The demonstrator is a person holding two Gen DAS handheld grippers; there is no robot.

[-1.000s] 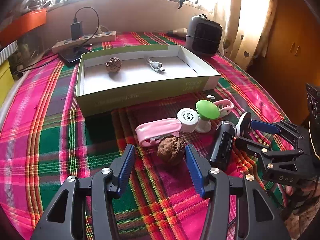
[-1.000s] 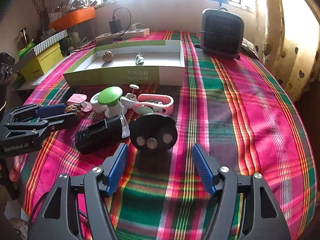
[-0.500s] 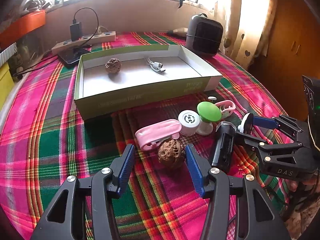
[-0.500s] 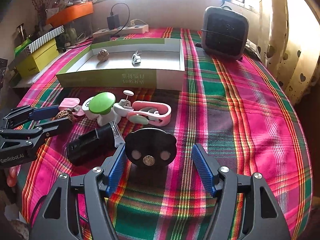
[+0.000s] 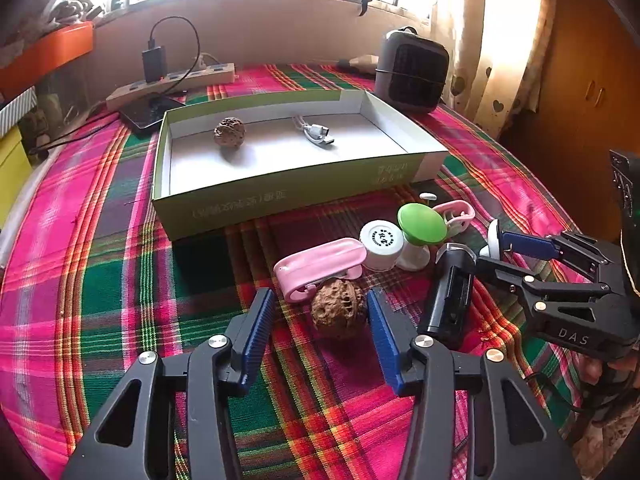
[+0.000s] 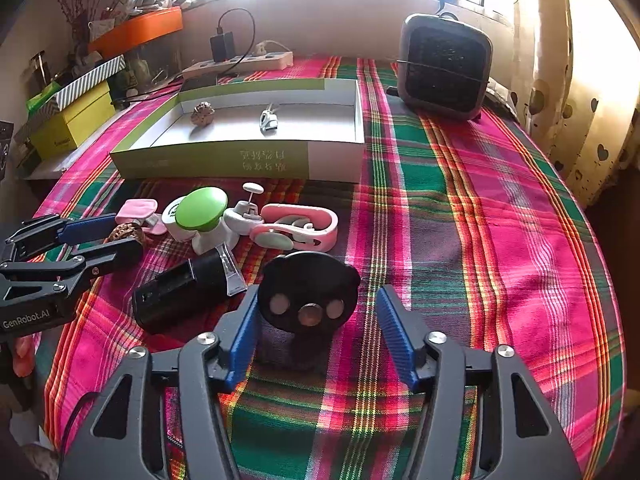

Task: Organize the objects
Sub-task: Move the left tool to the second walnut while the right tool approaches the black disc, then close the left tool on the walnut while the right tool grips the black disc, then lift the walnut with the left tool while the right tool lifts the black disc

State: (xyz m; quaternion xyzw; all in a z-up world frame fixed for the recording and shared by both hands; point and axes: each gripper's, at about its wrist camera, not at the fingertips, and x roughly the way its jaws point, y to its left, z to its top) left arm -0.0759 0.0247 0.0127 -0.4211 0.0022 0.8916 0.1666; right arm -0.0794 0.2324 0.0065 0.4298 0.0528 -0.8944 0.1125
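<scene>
My left gripper (image 5: 320, 322) is open around a brown walnut (image 5: 339, 313) on the plaid cloth; its right finger is close to the nut. My right gripper (image 6: 312, 322) is open around a black round disc with three metal dots (image 6: 308, 294). An open green-and-white box (image 5: 224, 210) holds a second walnut (image 5: 229, 131) and a white USB cable (image 5: 316, 133). A pink clip (image 5: 320, 262), a white cap (image 5: 381, 242), a green-topped stand (image 5: 421, 226) and a black holder (image 5: 450, 296) lie near the nut.
A dark fan heater (image 6: 445, 66) stands at the back right. A power strip with a charger (image 5: 172, 78) and a phone (image 5: 154, 114) lie behind the box. Yellow and striped boxes (image 6: 72, 116) sit at the far left. The table edge drops off on the right.
Both grippers have moved forward. The walnut now sits deeper between the left fingers, and the black disc sits between the right fingers. Both stay open.
</scene>
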